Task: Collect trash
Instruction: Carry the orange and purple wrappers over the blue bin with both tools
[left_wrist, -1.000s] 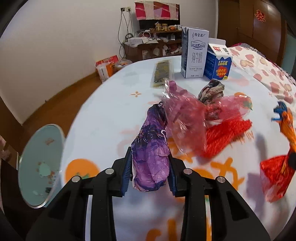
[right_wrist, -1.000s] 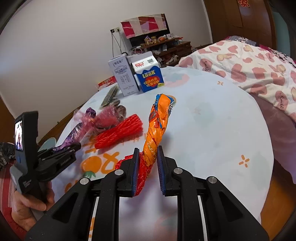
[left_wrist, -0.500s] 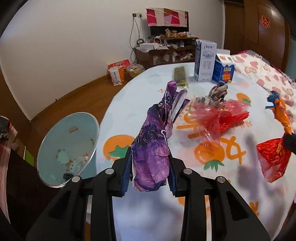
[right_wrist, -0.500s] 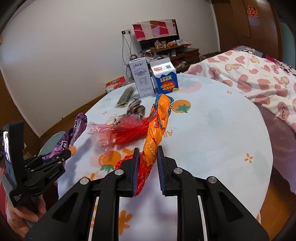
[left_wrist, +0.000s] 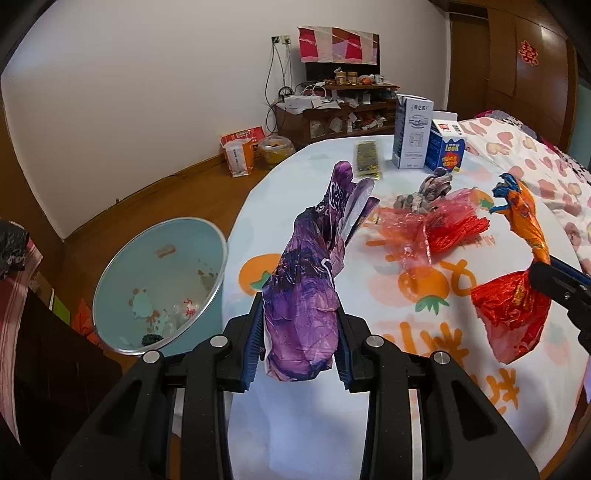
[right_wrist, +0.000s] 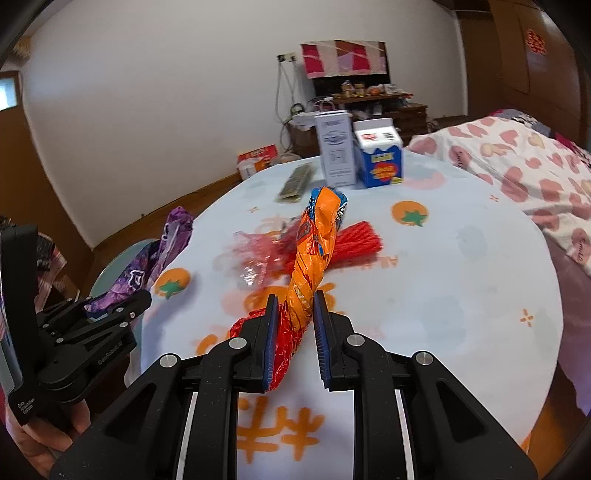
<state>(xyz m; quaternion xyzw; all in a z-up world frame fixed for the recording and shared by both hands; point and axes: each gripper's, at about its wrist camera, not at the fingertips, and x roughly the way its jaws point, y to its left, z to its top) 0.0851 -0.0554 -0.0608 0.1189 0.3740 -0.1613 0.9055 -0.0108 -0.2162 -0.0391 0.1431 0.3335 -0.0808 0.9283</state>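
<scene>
Round table (left_wrist: 461, 387), white cloth with orange fruit print; wooden floor, white wall.
Left gripper (left_wrist: 300, 343): jaws clamped on crumpled purple plastic wrapper (left_wrist: 310, 284), beside pale-blue trash bin (left_wrist: 110, 280).
Right gripper (right_wrist: 294, 339): jaws clamped on twisted orange-red foil wrapper (right_wrist: 314, 251).
2 cartons (left_wrist: 428, 138) at far edge.

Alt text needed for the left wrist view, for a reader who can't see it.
The left gripper is shut on a crumpled purple wrapper, above the edge of a round table. A light-blue trash bin stands on the floor to its left; at right, the right gripper holds an orange-red wrapper.
</scene>
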